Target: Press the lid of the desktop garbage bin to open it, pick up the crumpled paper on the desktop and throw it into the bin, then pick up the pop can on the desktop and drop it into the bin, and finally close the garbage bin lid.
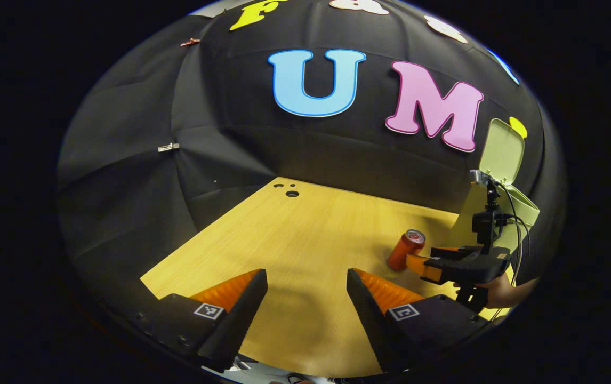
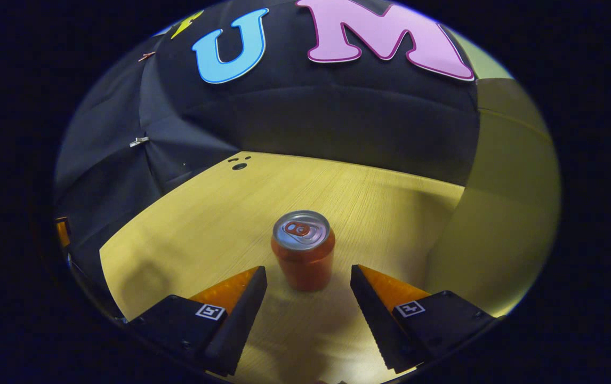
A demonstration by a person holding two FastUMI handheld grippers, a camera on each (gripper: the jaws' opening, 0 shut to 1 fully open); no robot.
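The step in hand looks to be the pop can: no crumpled paper lies on the visible desktop, and the pale green plastic garbage bin (image 1: 519, 208), at the right edge of the left gripper view, stands with its lid (image 1: 503, 152) tipped up and open. In the right gripper view the right gripper (image 2: 308, 280) has its fingers spread wide apart and empty, and the short red aluminium pop can with a silver top (image 2: 303, 250) stands upright at centre frame, just ahead of the tips and lined up with the gap between them, untouched. The bin's wall fills the right side of that view, so the can is near the bin. The left gripper (image 1: 307, 282) hangs with its fingers likewise apart and empty over the light wooden desktop (image 1: 295, 234), well to the left of the can in its own view. To do this well, I judge the right gripper should ease straight forward until the can sits deep between the pads, then close on the mid-body, not the rim, squarely, so the smooth round wall does not squirt out or tip. A gentle squeeze should do, since a thin can may dent. Lift clear before swinging right over the open mouth.
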